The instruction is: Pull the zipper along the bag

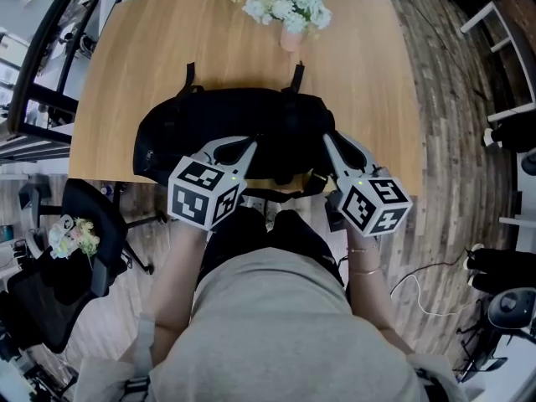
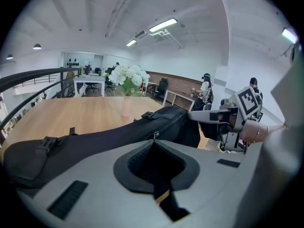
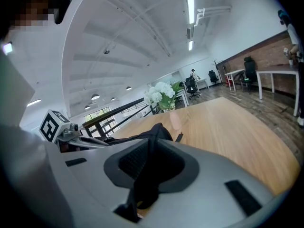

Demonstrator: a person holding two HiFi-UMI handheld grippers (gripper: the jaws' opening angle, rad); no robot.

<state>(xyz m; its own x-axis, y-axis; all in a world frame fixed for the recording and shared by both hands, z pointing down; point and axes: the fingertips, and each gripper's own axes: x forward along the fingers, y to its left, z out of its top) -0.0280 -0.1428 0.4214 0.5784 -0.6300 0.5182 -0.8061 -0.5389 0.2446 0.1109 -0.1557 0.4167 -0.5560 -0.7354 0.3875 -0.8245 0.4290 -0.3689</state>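
A black bag (image 1: pixel 218 124) lies along the front edge of the wooden table (image 1: pixel 167 48). My left gripper (image 1: pixel 251 145) rests on the bag's top near the middle. In the left gripper view its jaws (image 2: pixel 154 140) are shut, and the small metal zipper pull (image 2: pixel 154 136) sticks out at their tips. My right gripper (image 1: pixel 327 139) is at the bag's right end. In the right gripper view it (image 3: pixel 151 141) is shut on a fold of the black bag fabric (image 3: pixel 157 129), which fills the gap between the jaws.
A vase of white flowers (image 1: pixel 289 2) stands at the table's far edge, behind the bag. A black office chair (image 1: pixel 75 249) with another bunch of flowers sits on the floor at the left. The person stands close against the table's front edge.
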